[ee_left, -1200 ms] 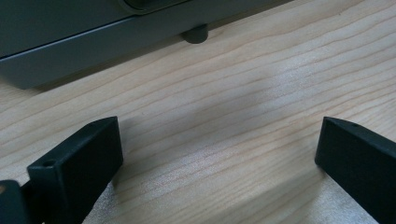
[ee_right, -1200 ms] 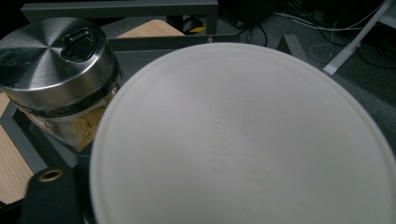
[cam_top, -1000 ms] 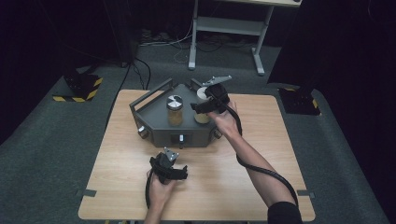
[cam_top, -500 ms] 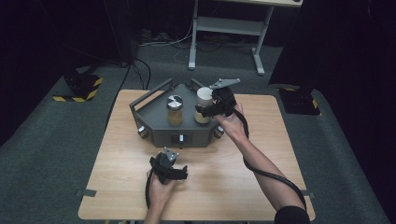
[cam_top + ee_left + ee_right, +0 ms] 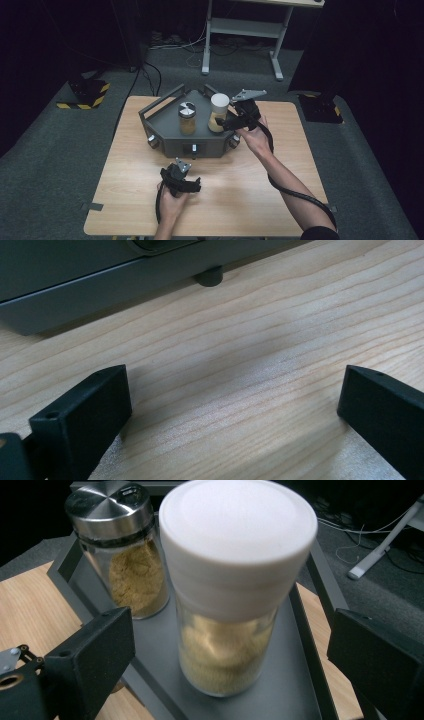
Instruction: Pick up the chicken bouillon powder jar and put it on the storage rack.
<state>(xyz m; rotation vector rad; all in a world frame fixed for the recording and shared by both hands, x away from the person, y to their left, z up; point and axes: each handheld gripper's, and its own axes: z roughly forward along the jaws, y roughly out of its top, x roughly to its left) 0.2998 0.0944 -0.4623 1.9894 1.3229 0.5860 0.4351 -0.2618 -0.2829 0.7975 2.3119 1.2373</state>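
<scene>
A glass jar with a white lid point(image 5: 219, 112) and a glass jar with a metal lid point(image 5: 187, 119), both holding yellowish powder, stand upright on a grey tray point(image 5: 165, 122). My right gripper point(image 5: 228, 123) is just right of the white-lidded jar. In the right gripper view that jar point(image 5: 227, 645) stands ahead between the black fingers point(image 5: 95, 655), which do not touch it. Its jaws have just been opening. The metal-lidded jar point(image 5: 127, 565) is behind and to the left. My left gripper point(image 5: 187, 186) rests open on the table in front of the tray, nothing between its fingers point(image 5: 90, 410).
The tray's front wall point(image 5: 75, 285) and a small rubber foot point(image 5: 210, 276) lie close ahead of the left gripper. The wooden table point(image 5: 260, 185) has bare room to the front and right. A white stand point(image 5: 245, 30) and cables are on the floor beyond.
My right gripper has drawn back to the right, away from the white-lidded jar, so the white lid now shows in full. The left gripper has stayed put.
</scene>
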